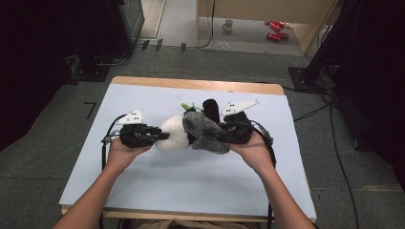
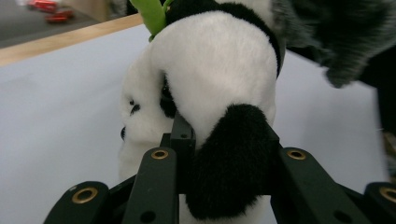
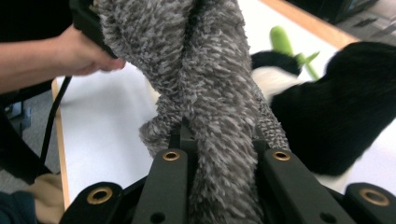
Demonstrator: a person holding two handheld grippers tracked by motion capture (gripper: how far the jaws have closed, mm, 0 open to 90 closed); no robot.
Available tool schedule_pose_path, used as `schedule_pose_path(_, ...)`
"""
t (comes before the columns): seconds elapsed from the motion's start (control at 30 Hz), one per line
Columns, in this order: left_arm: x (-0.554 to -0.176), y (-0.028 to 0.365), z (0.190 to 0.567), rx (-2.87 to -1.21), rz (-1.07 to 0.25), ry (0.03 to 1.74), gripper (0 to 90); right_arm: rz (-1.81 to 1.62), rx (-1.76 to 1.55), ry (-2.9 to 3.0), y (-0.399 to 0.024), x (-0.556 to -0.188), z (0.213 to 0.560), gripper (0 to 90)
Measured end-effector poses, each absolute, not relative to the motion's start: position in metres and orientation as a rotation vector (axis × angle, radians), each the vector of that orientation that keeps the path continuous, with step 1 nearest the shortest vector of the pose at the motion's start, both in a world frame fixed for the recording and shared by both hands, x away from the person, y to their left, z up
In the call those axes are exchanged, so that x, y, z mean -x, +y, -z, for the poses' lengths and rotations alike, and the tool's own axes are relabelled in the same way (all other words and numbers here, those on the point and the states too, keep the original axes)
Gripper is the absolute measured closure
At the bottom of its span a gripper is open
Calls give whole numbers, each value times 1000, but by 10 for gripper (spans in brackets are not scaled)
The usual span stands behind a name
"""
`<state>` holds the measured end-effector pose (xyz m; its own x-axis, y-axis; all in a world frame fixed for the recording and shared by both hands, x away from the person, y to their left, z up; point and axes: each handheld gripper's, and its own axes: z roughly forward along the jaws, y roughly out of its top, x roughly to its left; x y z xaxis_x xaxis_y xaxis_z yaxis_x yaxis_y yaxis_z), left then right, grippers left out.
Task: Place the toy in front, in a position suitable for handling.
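Left gripper view: left gripper (image 2: pixel 224 154) jaws pinched on the panda plush (image 2: pixel 219 70) at a black limb. The panda lies mid-table (image 1: pixel 143 95), a grey fuzzy sock (image 1: pixel 207 131) touching its right side. Right gripper (image 3: pixel 219 149) is clamped tight on that sock. Judgement: keep the panda pinned and pull the sock straight away from it, slowly, so neither grip slips.

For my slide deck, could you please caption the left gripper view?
Left hand-held gripper clamps the black limb of a plush panda lying on a pale blue table.
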<state>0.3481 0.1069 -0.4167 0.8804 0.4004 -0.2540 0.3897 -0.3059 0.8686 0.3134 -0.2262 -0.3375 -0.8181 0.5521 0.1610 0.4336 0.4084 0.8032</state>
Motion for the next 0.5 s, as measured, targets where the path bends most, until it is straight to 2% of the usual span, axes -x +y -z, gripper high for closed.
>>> schedule_pose_path(0.13, -346, 96, 421, -2006, -5, 600, 701, -1389, -886, 2511, -223, -318, 331, 784)
schedule_pose_path(0.5, -351, 98, 426, -1971, 43, 644, 677, -1435, -843, 2537, -173, -342, 327, 784)
